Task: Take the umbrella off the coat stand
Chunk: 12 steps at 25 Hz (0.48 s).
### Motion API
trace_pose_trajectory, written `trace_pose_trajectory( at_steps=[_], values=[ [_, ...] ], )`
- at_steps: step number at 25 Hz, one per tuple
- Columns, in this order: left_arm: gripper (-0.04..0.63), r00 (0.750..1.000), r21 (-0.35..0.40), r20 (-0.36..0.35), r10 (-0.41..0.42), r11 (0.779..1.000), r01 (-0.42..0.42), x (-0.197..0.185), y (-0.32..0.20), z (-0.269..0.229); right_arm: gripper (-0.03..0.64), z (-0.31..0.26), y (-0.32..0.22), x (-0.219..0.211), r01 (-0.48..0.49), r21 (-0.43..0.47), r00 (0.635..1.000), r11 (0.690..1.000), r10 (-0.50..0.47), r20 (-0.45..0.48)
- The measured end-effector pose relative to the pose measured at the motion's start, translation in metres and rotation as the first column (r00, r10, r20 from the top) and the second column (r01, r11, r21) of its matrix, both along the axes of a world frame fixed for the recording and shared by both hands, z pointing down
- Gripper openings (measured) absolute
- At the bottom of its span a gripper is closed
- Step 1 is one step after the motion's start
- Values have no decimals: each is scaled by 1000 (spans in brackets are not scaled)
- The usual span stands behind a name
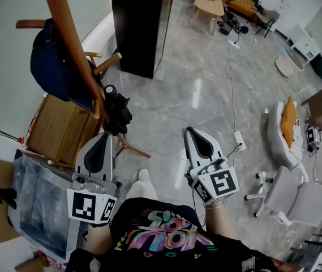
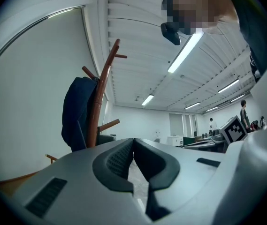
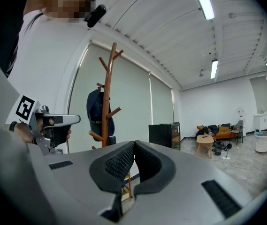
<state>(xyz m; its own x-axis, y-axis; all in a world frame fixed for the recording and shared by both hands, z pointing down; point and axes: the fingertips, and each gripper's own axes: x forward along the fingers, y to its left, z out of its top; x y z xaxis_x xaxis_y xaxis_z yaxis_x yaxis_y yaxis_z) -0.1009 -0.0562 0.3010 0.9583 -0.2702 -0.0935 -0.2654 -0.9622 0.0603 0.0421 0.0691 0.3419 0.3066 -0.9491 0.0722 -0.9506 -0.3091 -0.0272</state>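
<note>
The left gripper [image 1: 103, 137] has its jaws pressed together with nothing between them, and its tip is near the umbrella [image 1: 117, 111]. The right gripper [image 1: 190, 131] is likewise closed and empty, further off over the floor [image 1: 166, 101]. The folded black umbrella hangs low on the coat stand [image 1: 69, 35], handle uppermost, its length running down beside the pole.

The brown wooden coat stand [image 1: 73, 44] runs off the head view's top edge. Its feet lie partly behind the grey left gripper [image 1: 104, 136]. The black folded umbrella [image 1: 118, 111] is a dark bundle, its details too small to tell.
</note>
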Motion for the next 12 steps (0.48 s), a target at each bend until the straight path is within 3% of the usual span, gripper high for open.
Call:
trace_pose_trajectory(
  at_steps=[7, 12],
  values=[
    [25, 1000, 7, 14, 2, 1000, -2, 39, -43, 2, 15, -3, -67, 39, 37, 4, 999, 999, -37, 6],
    [25, 999, 3, 21, -40, 999, 40, 47, -56, 3, 16, -1, -91, 57, 75, 8, 997, 997, -75, 12]
  ],
)
